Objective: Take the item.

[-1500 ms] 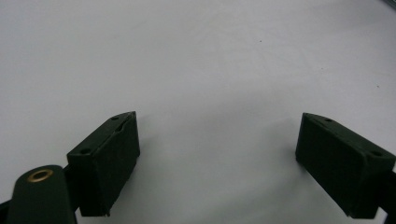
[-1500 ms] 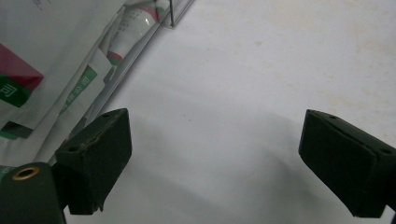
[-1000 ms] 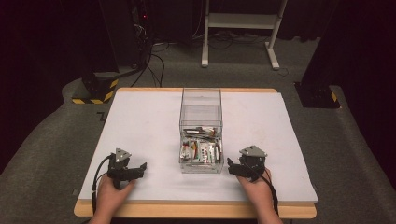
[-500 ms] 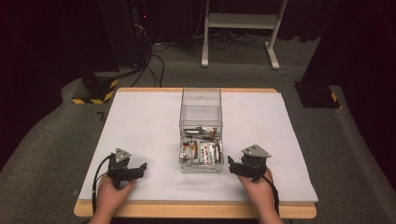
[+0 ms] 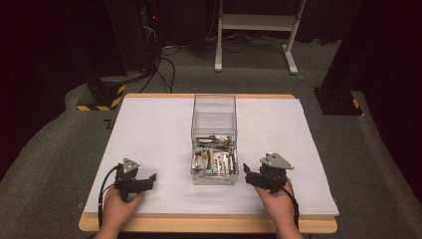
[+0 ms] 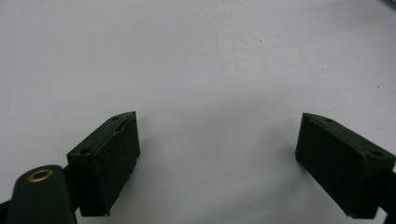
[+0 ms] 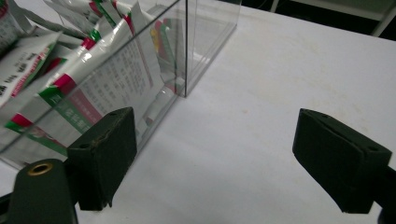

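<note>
A clear plastic box (image 5: 214, 112) stands in the middle of the white table top (image 5: 149, 129). Its near half holds several white sachets (image 5: 213, 162) with red and green print. My left gripper (image 5: 149, 180) rests low on the table at the front left, well apart from the box, open with nothing between its jaws. In the left gripper view the left gripper (image 6: 217, 163) frames bare white table. My right gripper (image 5: 248, 175) sits just right of the box's near corner, open and empty. The right gripper view has my right gripper (image 7: 215, 161) beside the box wall (image 7: 140, 70), with sachets (image 7: 74, 79) behind it.
Dark carpet surrounds the table. A white metal stand (image 5: 259, 25) and black equipment with cables (image 5: 149, 45) lie beyond the far edge. A yellow-and-black striped base (image 5: 99, 97) sits at the far left, a black base (image 5: 338, 102) at the far right.
The right gripper has shifted very slightly. The left gripper and the box have stayed in place.
</note>
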